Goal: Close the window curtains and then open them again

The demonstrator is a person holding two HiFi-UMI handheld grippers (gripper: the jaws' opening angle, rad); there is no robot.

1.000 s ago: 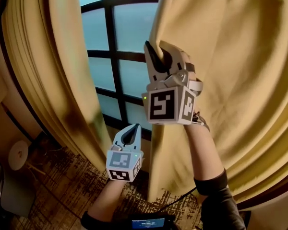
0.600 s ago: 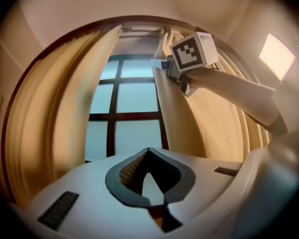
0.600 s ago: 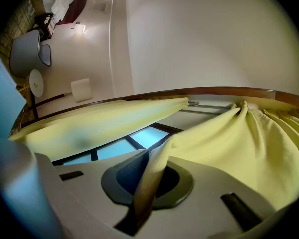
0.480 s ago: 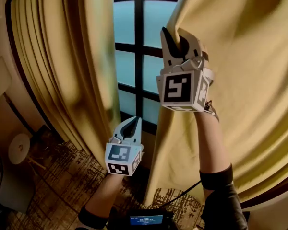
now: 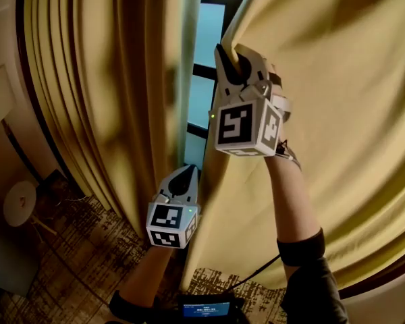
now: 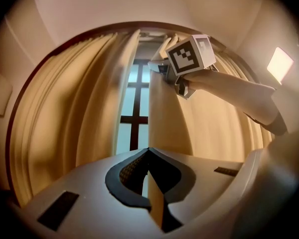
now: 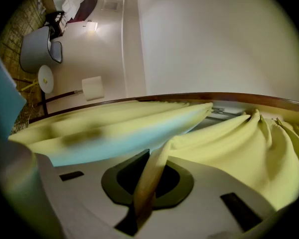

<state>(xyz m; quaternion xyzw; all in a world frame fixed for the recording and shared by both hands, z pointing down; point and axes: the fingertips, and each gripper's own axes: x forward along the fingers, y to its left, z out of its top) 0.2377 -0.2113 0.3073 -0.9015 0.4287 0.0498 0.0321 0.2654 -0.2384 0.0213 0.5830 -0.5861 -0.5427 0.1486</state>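
Two mustard-yellow curtains hang over a dark-framed window (image 5: 206,39). The left curtain (image 5: 101,100) hangs in folds. My right gripper (image 5: 231,54) is raised and shut on the inner edge of the right curtain (image 5: 337,113); the fabric (image 7: 152,183) runs between its jaws. Lower down, my left gripper (image 5: 187,173) sits at that same edge, jaws shut, with a thin strip of curtain (image 6: 157,203) pinched in them. Only a narrow slit of glass (image 6: 134,98) shows between the curtains. The right gripper's marker cube (image 6: 192,54) shows above in the left gripper view.
A round white side table (image 5: 19,201) and a grey chair (image 5: 3,262) stand at lower left on patterned carpet (image 5: 67,248). A small lit screen (image 5: 206,309) is at the bottom edge. A wall lamp (image 7: 93,87) hangs beside the left curtain.
Both grippers have carried the right curtain's edge toward the left curtain. The strip of window between the curtains has shrunk from several panes to a narrow slit.
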